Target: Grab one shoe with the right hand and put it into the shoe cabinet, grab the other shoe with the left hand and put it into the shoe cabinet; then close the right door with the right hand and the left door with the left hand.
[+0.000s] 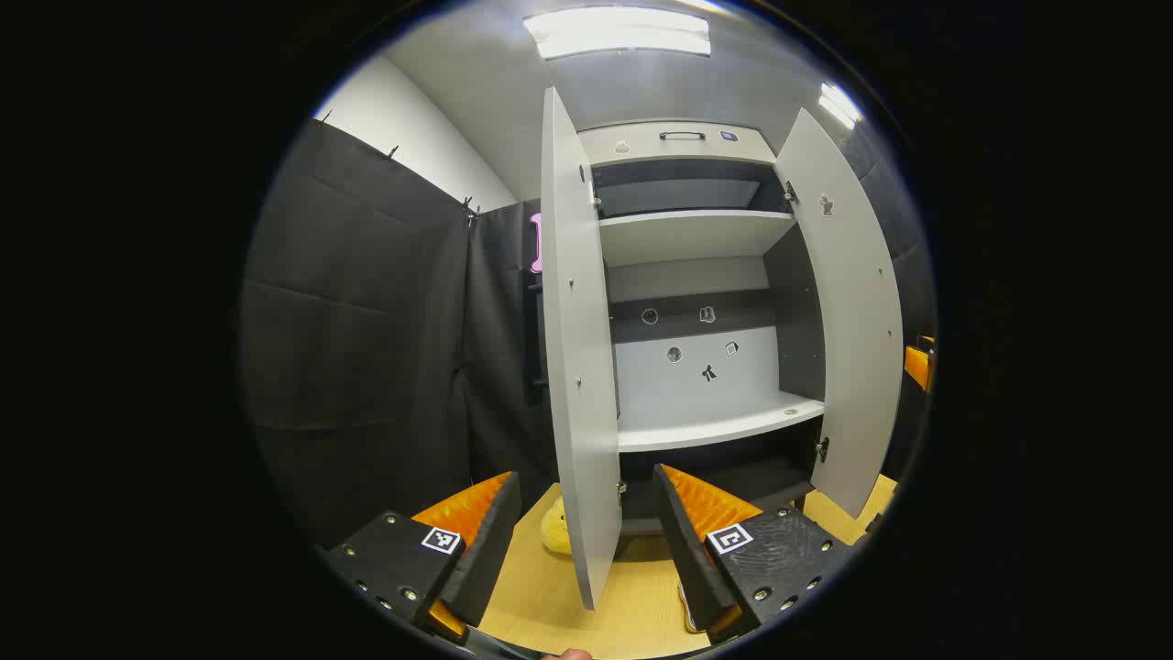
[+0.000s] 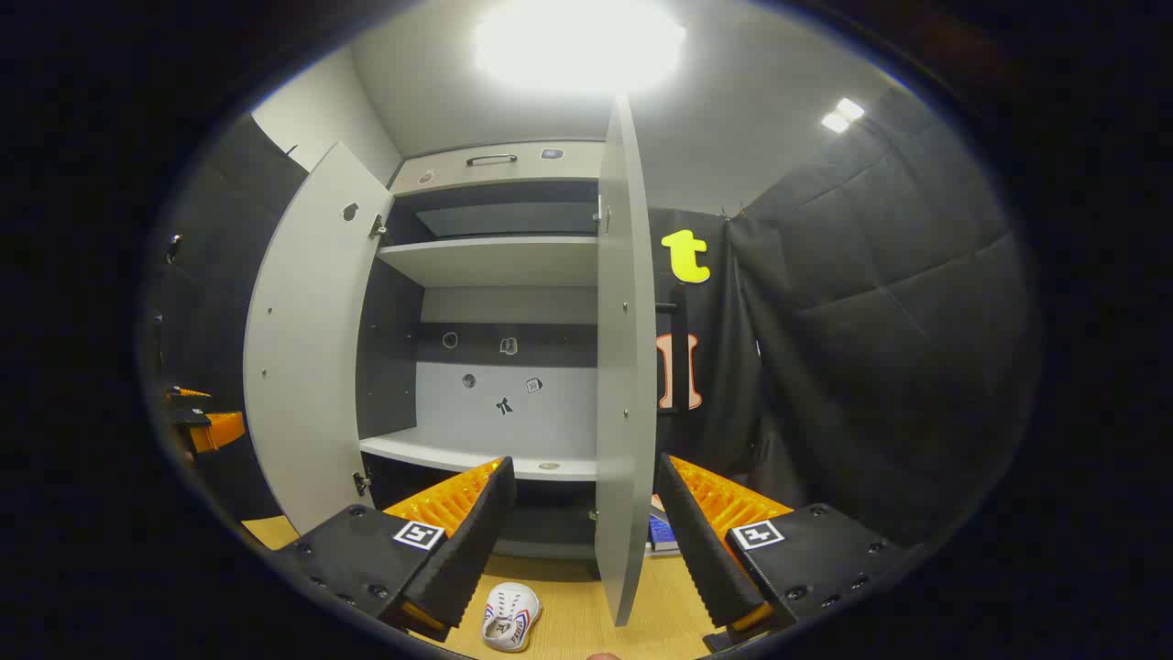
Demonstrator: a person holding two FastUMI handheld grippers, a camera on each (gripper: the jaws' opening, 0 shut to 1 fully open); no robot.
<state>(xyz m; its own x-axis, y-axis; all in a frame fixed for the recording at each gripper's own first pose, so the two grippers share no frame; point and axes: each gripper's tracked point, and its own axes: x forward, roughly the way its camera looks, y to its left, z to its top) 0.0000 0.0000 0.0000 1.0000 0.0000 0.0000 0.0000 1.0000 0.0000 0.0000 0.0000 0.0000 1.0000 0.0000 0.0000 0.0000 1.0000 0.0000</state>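
Both doors stand wide so the cabinet (image 2: 495, 275) can take shoes; its shelves are bare. Left claw (image 1: 586, 541) and right claw (image 2: 586, 541) gape wide, holding nothing. 1 shoe (image 2: 510, 616) lies on the floor below the right claw. A yellow thing (image 1: 555, 530), half hidden behind the left door (image 1: 577, 367), cannot be identified.

yellow object (image 1: 555, 530): half behind left door (image 1: 577, 367) | shelf stickers (image 2: 503, 404): too small to tell

1. The left door (image 1: 579, 367) stands edge-on straight ahead of the left claw (image 1: 586, 541), between its spread fingers.
2. The right door (image 2: 623, 367) stands likewise ahead of the right claw (image 2: 586, 541).
3. Bare shelves (image 1: 715, 426) lie open beyond.
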